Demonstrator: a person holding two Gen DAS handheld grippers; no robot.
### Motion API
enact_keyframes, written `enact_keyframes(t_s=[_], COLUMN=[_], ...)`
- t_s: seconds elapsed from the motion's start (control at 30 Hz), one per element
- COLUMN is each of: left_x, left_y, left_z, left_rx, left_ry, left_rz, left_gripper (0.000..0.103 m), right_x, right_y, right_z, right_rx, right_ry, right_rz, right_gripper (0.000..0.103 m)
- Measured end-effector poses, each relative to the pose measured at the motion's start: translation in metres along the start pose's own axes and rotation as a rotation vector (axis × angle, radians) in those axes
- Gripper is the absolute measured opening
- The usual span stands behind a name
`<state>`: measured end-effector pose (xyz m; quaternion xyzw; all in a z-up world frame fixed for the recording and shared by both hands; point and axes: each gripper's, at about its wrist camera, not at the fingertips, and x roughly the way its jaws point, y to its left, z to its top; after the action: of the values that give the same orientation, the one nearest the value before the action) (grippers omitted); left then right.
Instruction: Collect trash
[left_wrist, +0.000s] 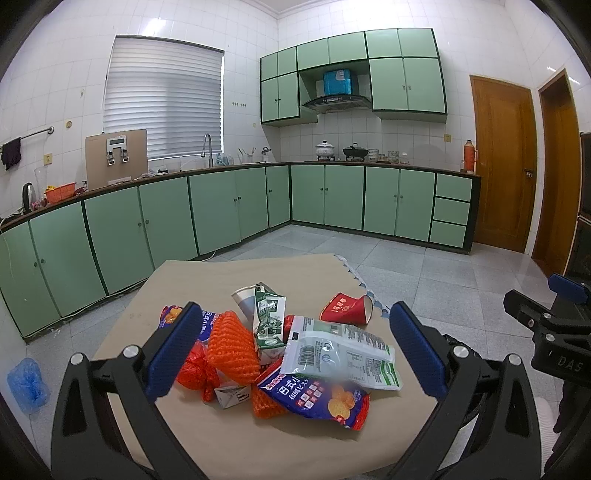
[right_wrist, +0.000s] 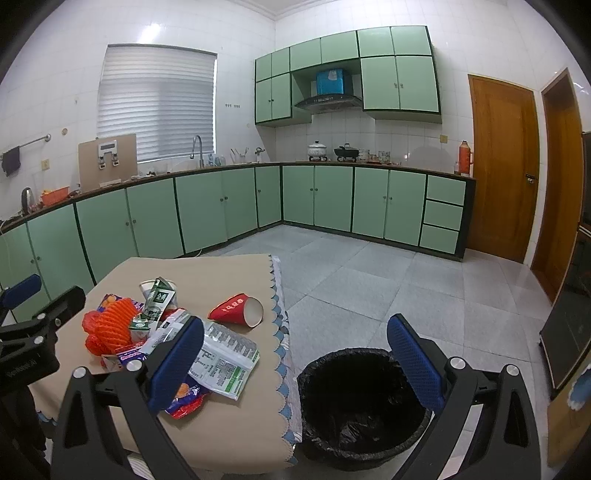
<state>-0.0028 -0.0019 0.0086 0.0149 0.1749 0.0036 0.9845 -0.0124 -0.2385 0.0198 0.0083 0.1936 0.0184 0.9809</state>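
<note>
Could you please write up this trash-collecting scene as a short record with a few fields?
setting: kitchen with green cabinets
surface: table under a beige cloth
trash on table: red paper cup on its side, green milk carton, orange foam net, white pouch, blue snack bag, all apart from the cup heaped together
bin: black-lined trash bin on the floor beside the table
left tongs: open, holding nothing, over the heap
right tongs: open, holding nothing, between table edge and bin
</note>
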Motion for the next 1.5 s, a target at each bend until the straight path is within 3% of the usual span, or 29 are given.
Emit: enact_keyframes(t_s=[1.5], left_x=[-0.0019], left_y=[0.0006], left_z=[-0.0007], left_rx=[0.003], left_ry=[0.004], left_rz=[0.003], left_gripper=[0.098], right_x=[0.0028], right_y=[-0.0040], right_z=[-0.0011], right_rx=[0.002], right_ry=[0.009], right_rz=[0.000], right_gripper=[0.097])
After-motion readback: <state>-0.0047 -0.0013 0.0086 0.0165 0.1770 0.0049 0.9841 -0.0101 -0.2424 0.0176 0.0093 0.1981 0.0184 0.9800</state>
